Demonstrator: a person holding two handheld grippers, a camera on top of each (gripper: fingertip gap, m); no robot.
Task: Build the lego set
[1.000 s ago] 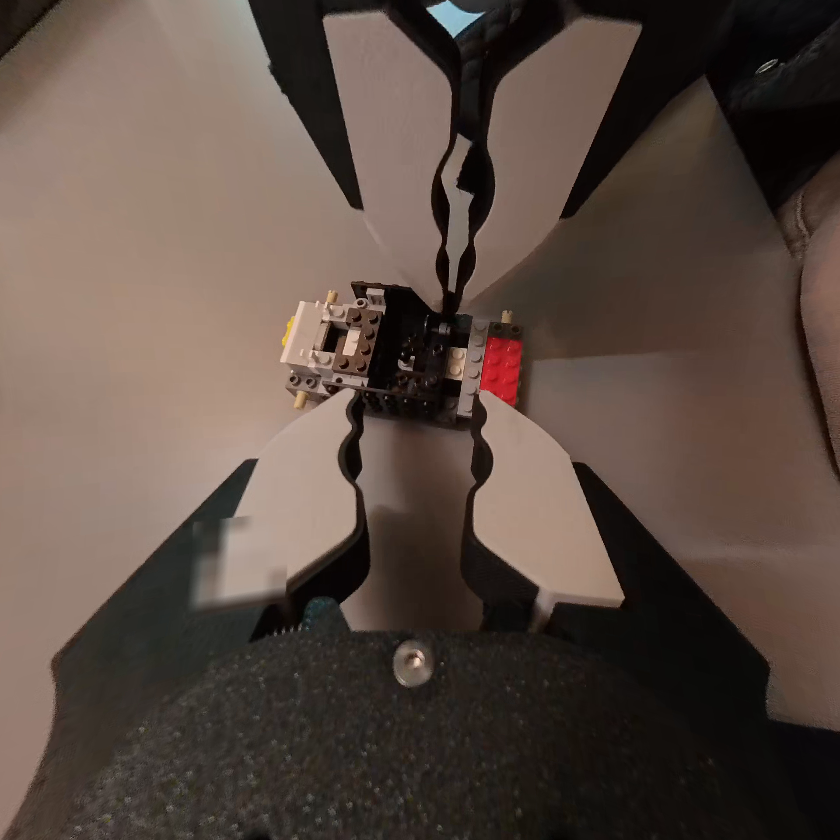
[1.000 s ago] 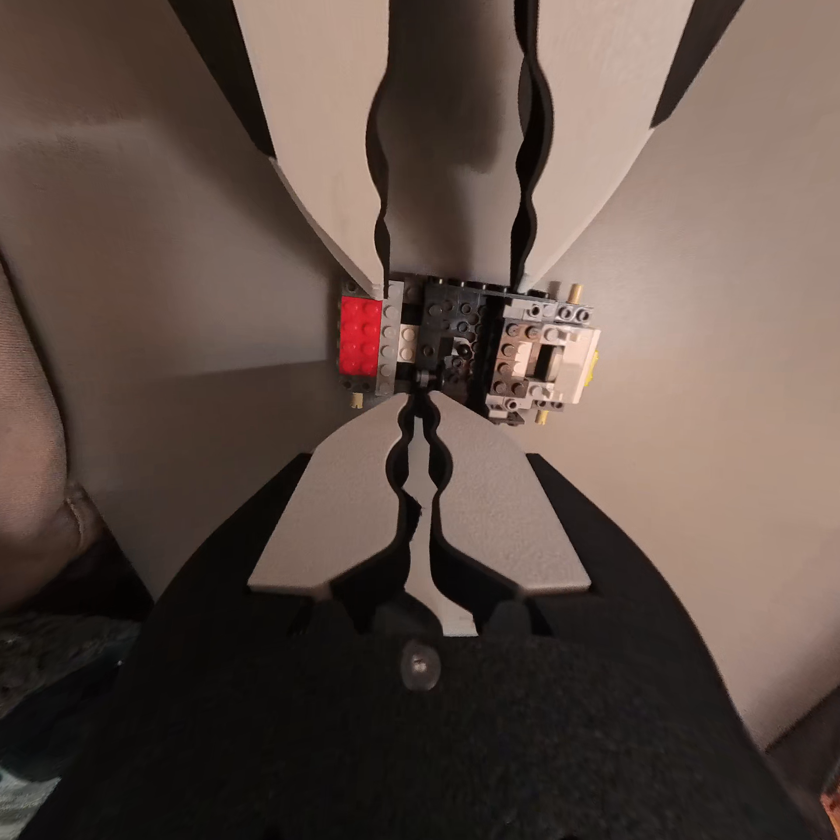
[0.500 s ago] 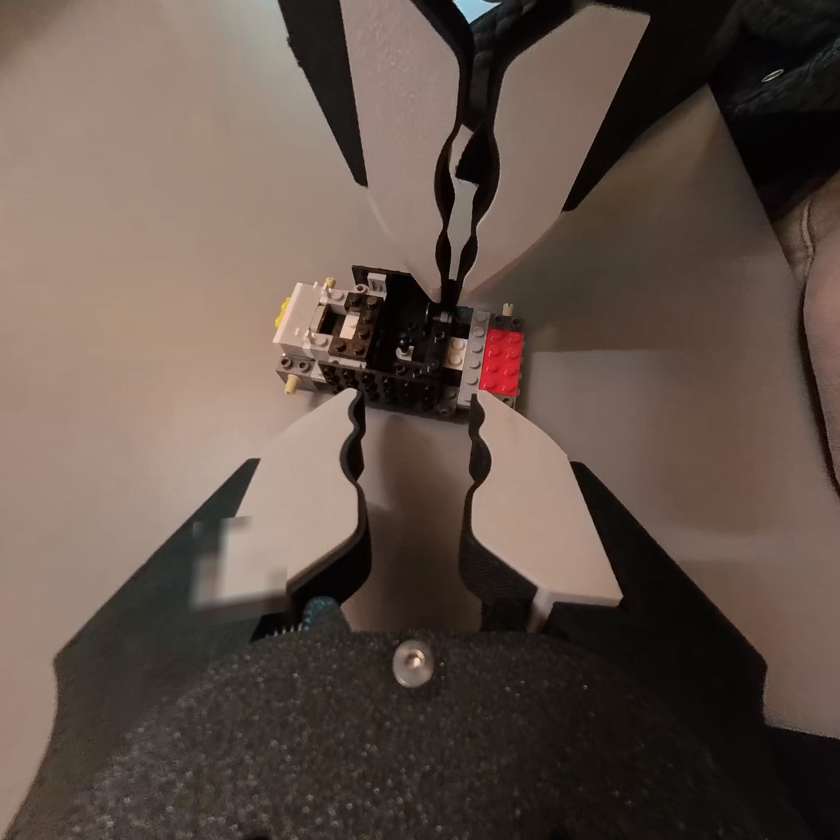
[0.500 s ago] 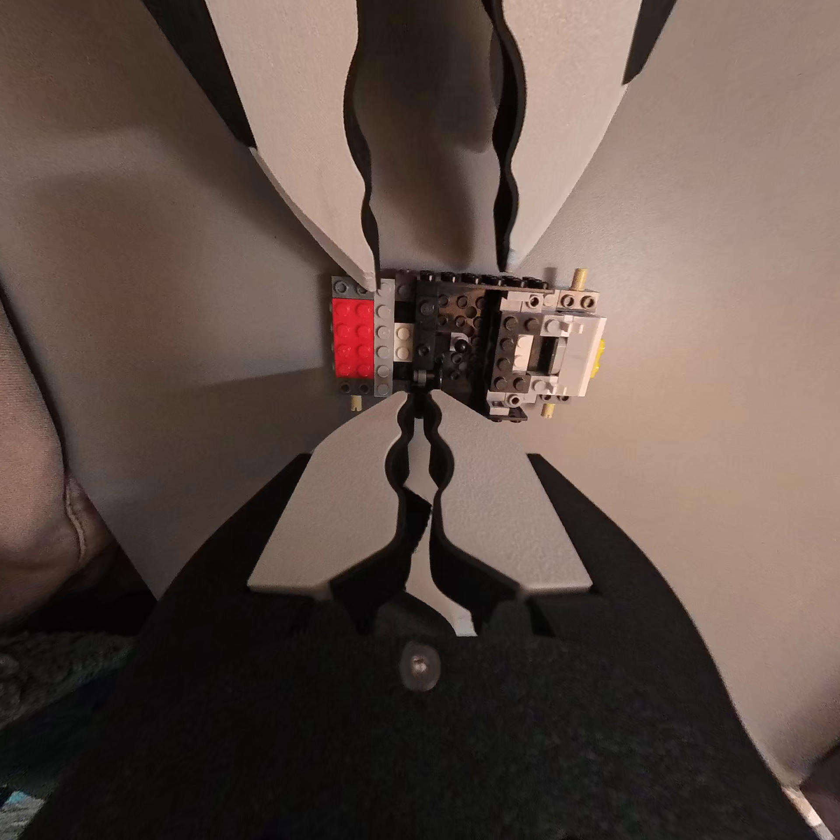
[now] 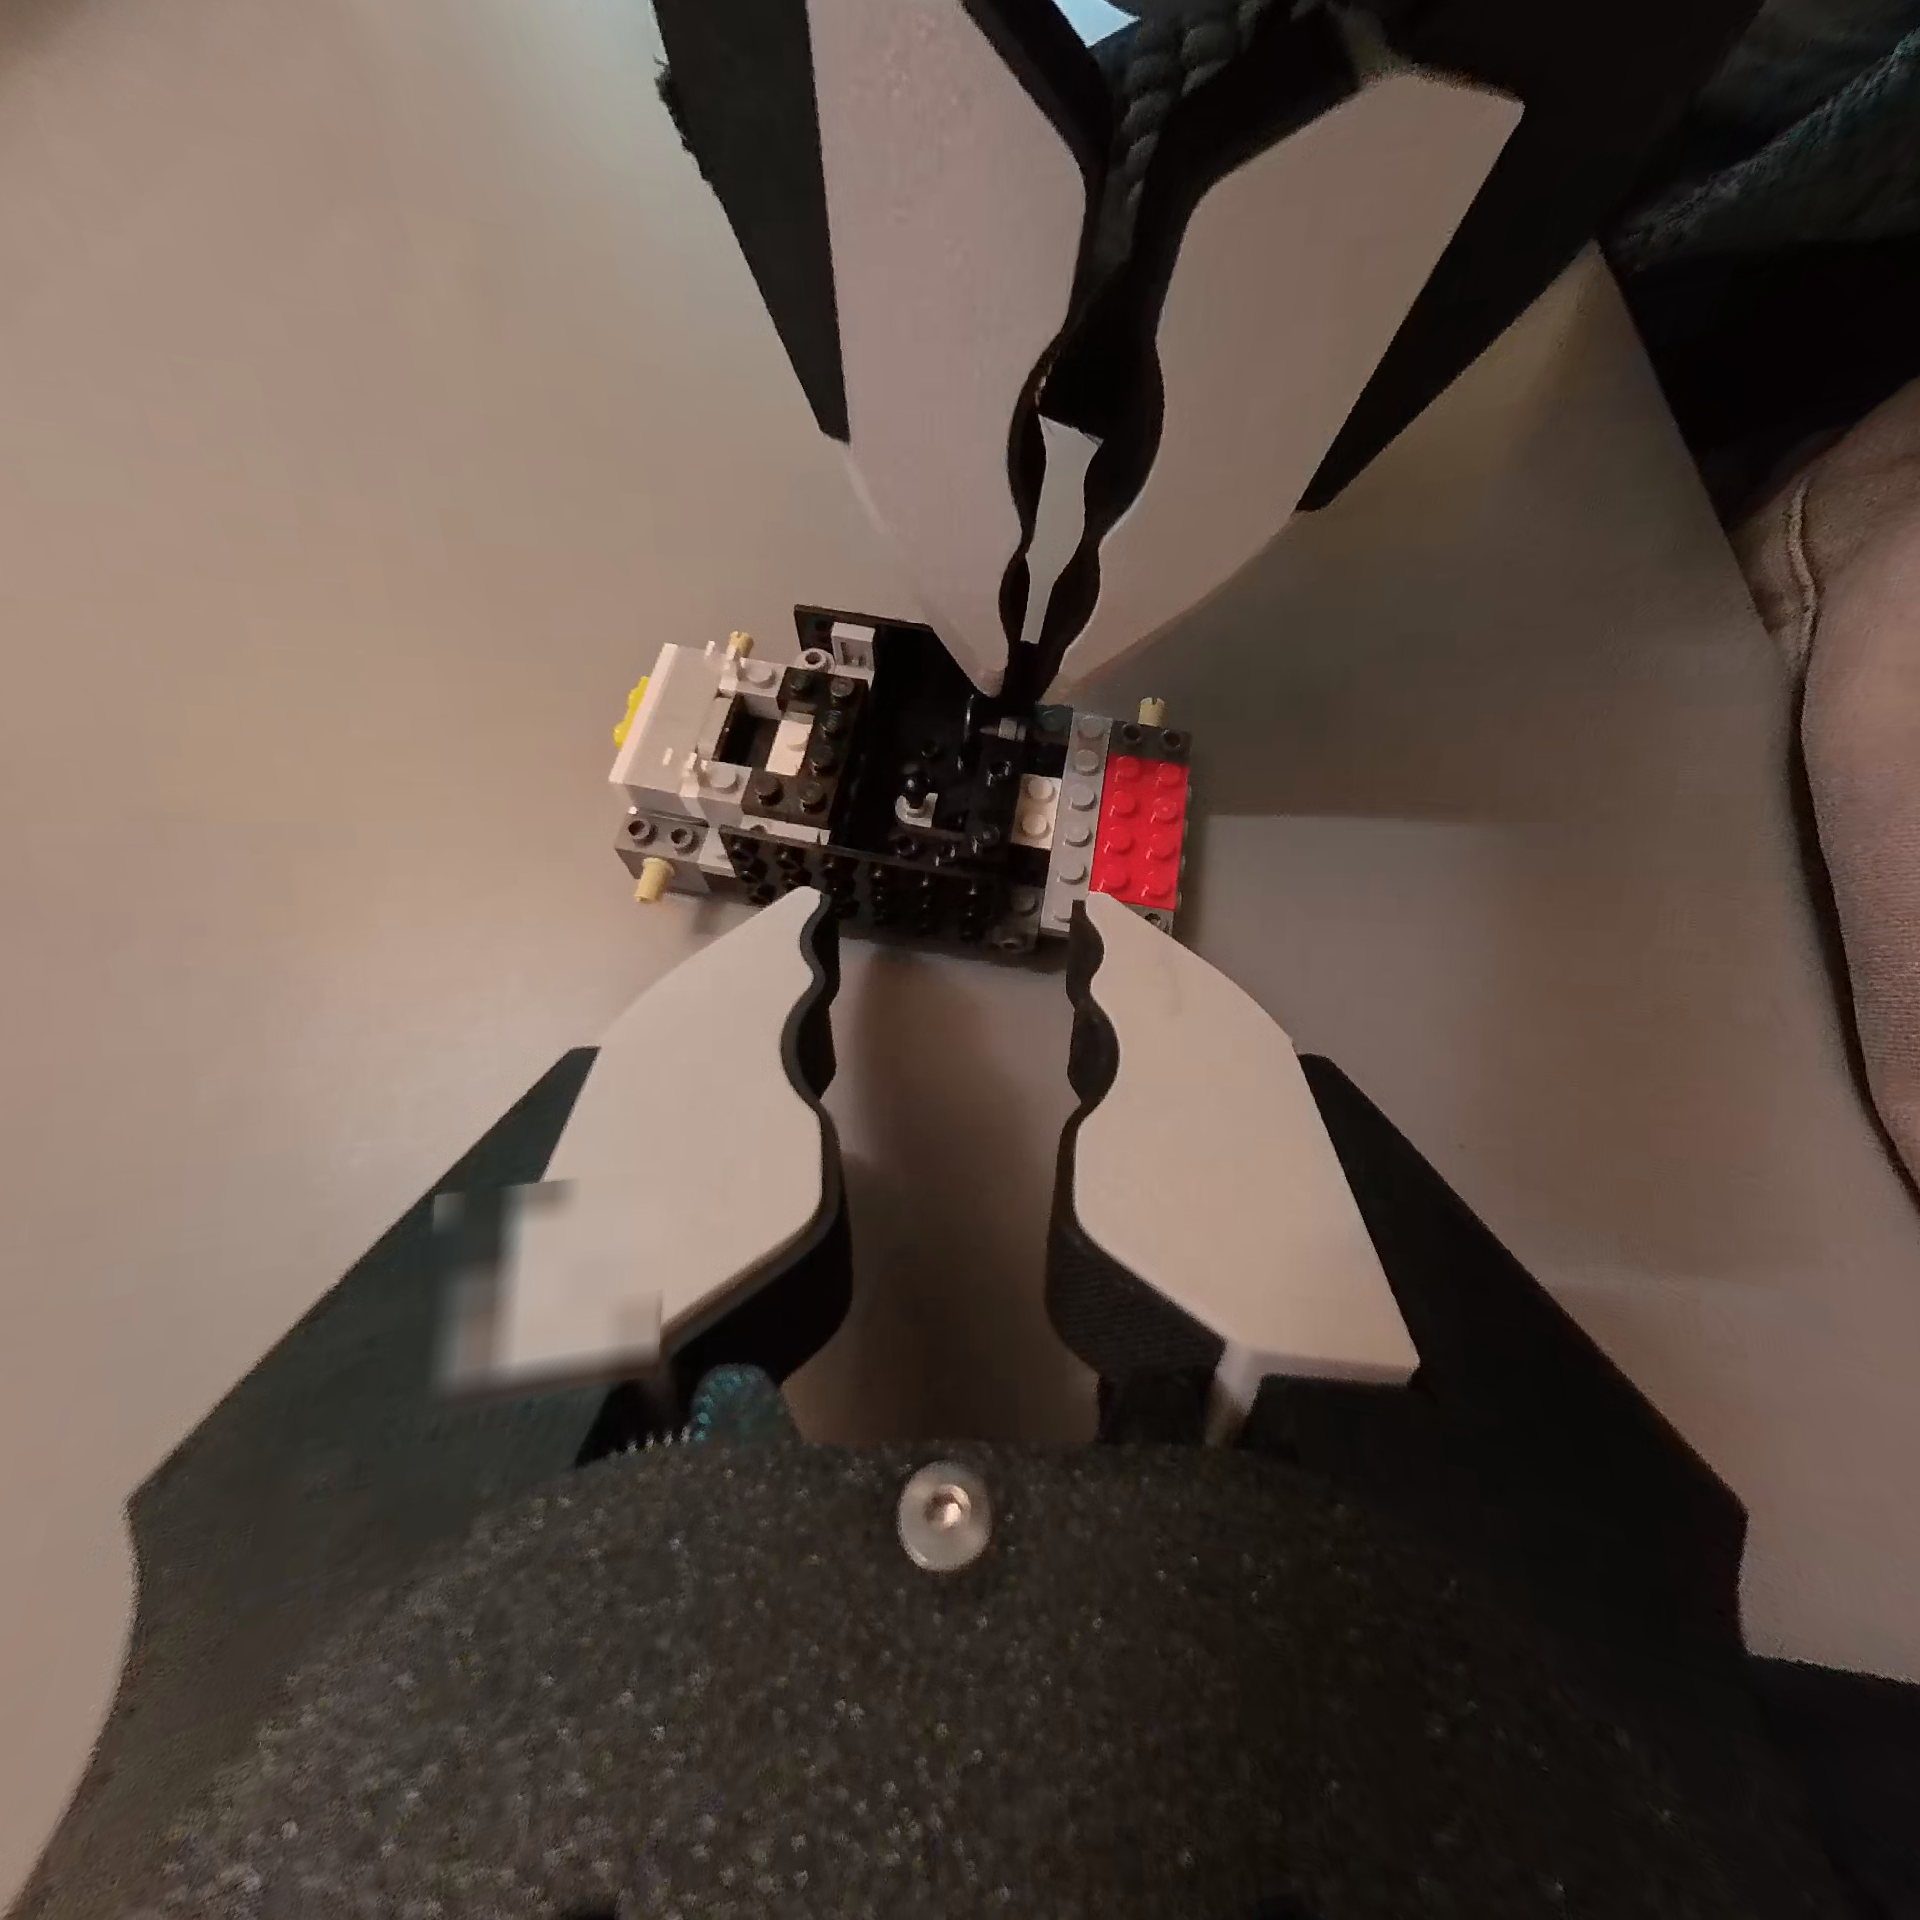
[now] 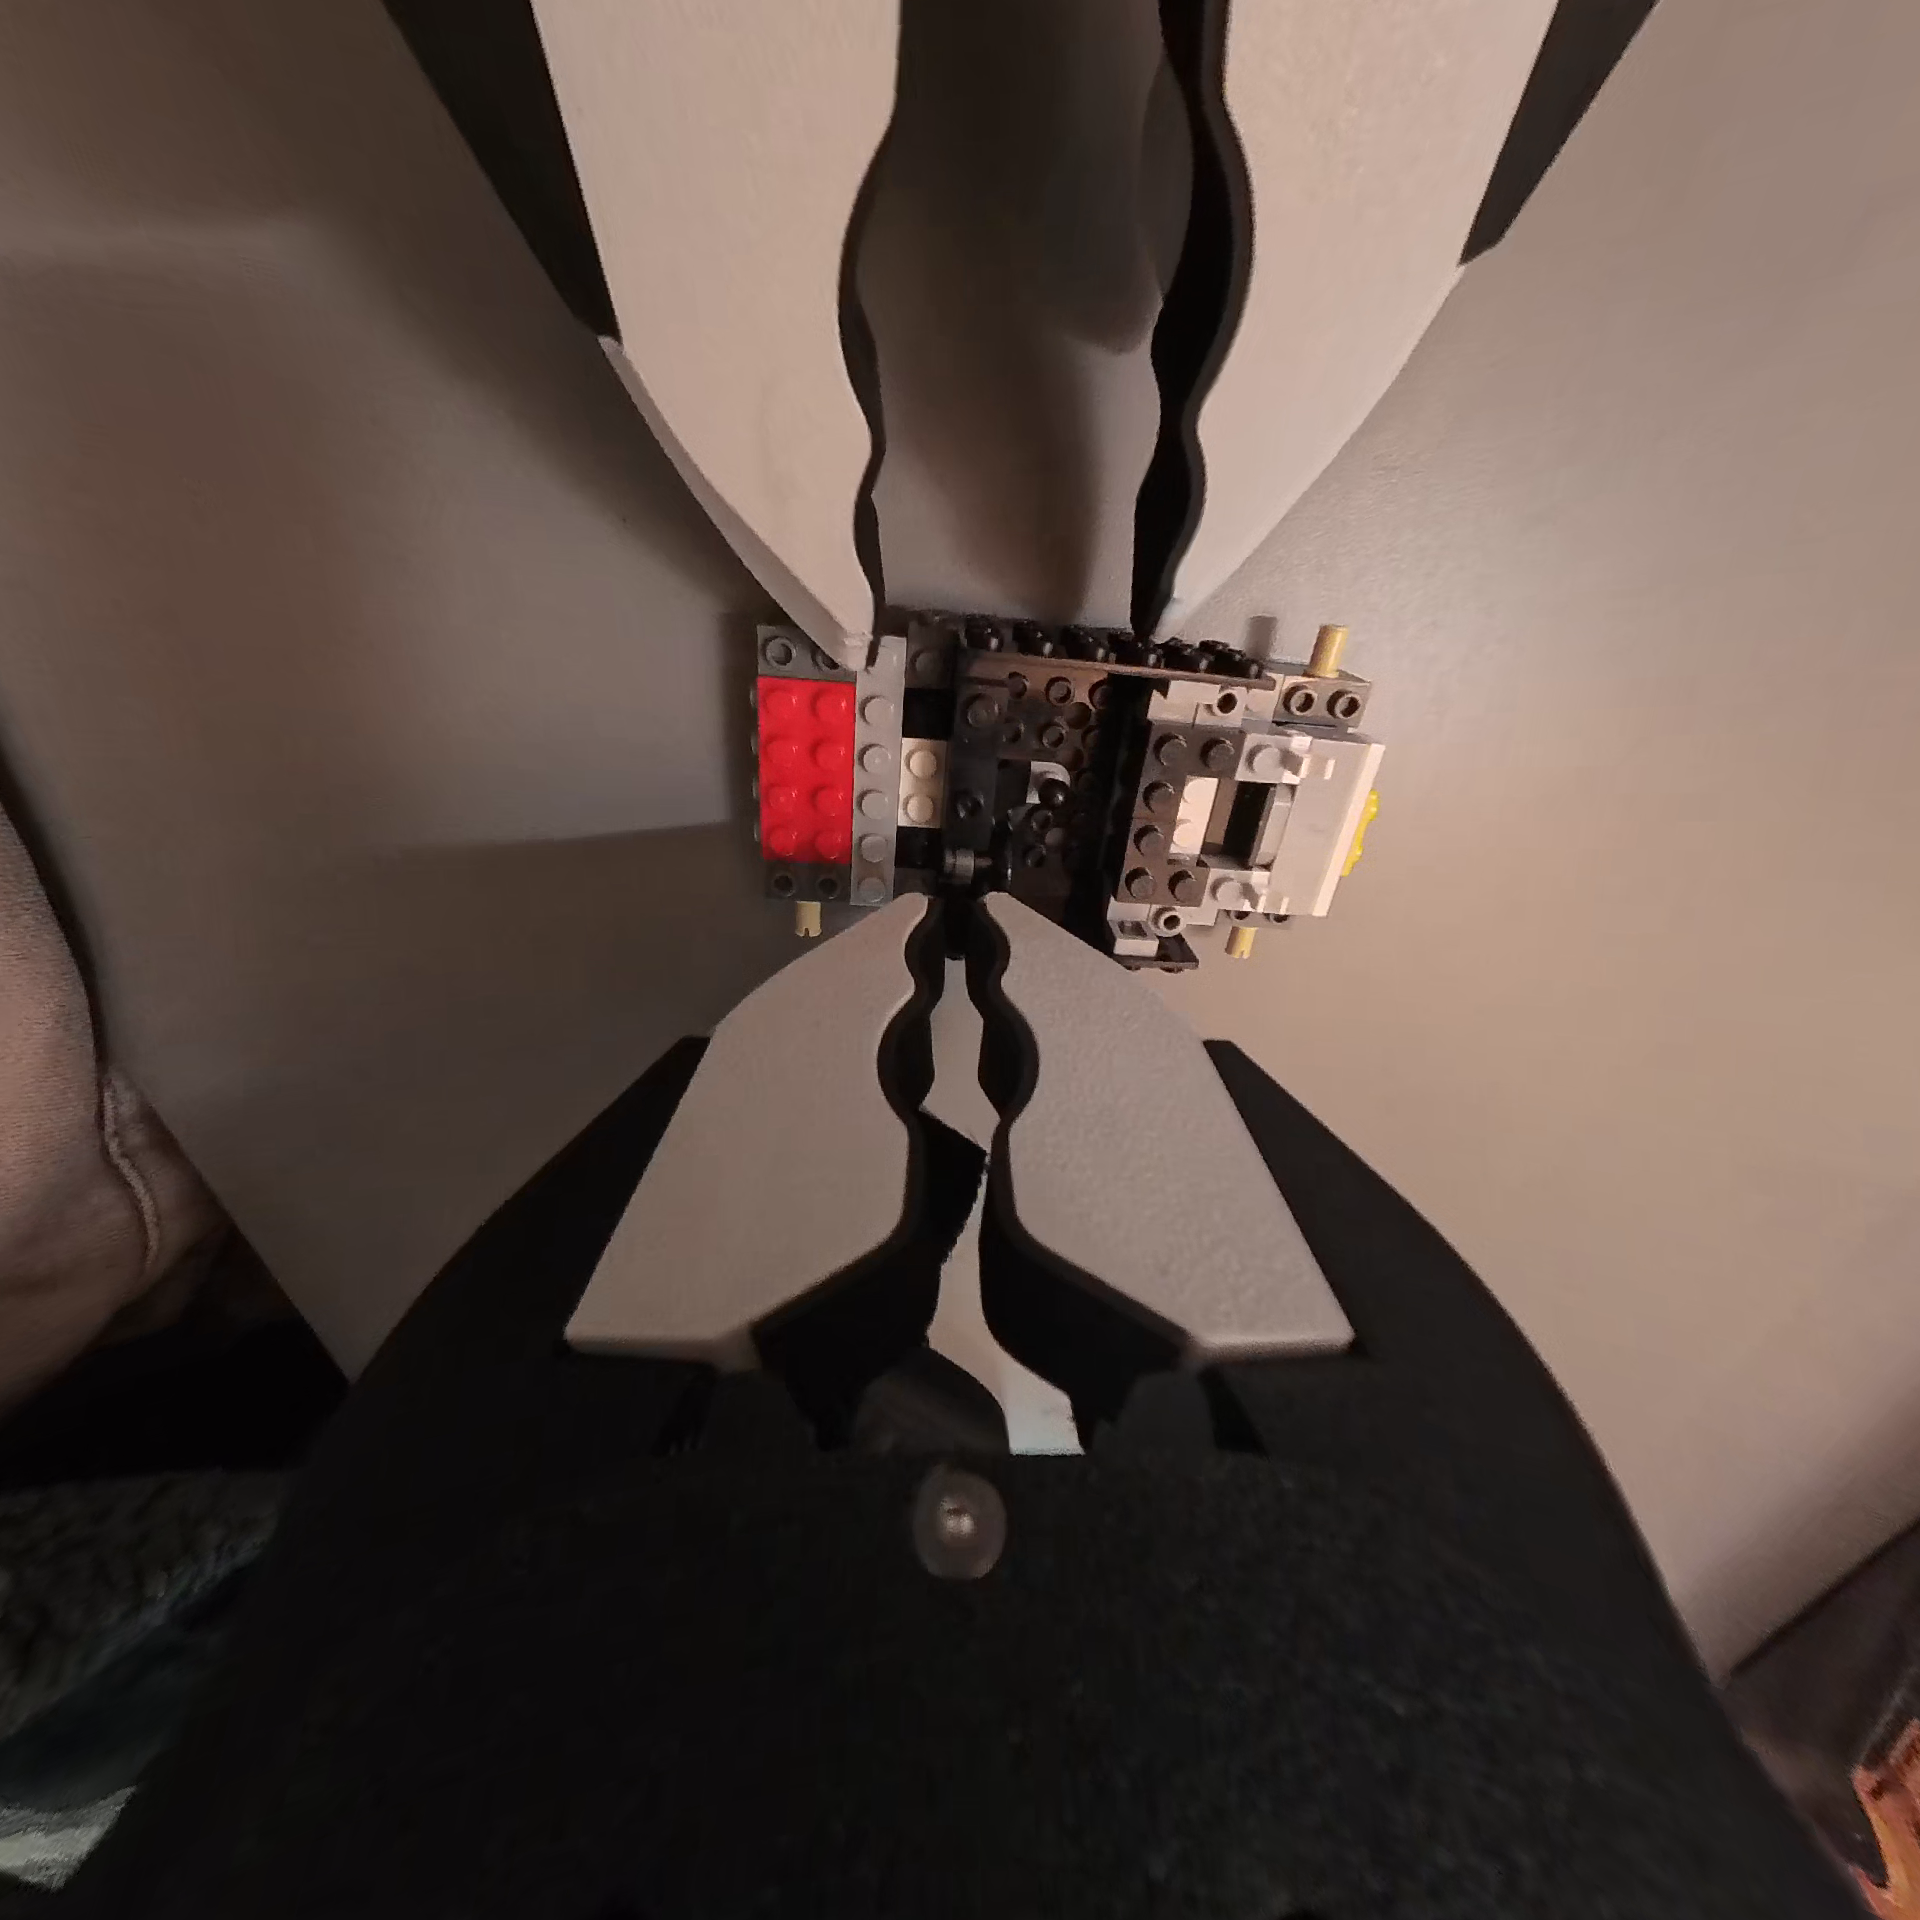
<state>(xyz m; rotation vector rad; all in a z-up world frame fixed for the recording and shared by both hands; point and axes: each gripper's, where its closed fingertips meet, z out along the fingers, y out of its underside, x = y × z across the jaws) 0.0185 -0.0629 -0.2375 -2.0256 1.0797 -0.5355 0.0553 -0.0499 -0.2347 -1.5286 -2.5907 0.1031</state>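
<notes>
A partly built lego vehicle lies on the pale table. It has a black middle, a red plate at one end and a white and grey block with a yellow piece at the other. My left gripper clamps the black middle from the near side. My right gripper is shut on a small black piece at the model's edge. Each gripper also shows in the other's view, the right gripper and the left gripper.
Beige fabric lies past the table's right edge in the left wrist view, also at the left of the right wrist view. Dark fabric is at the upper right. The table edge runs at the lower right. Left tips to right tips: about 5 cm.
The model and both grippers have shifted and turned slightly together. Both grips look the same as before.
</notes>
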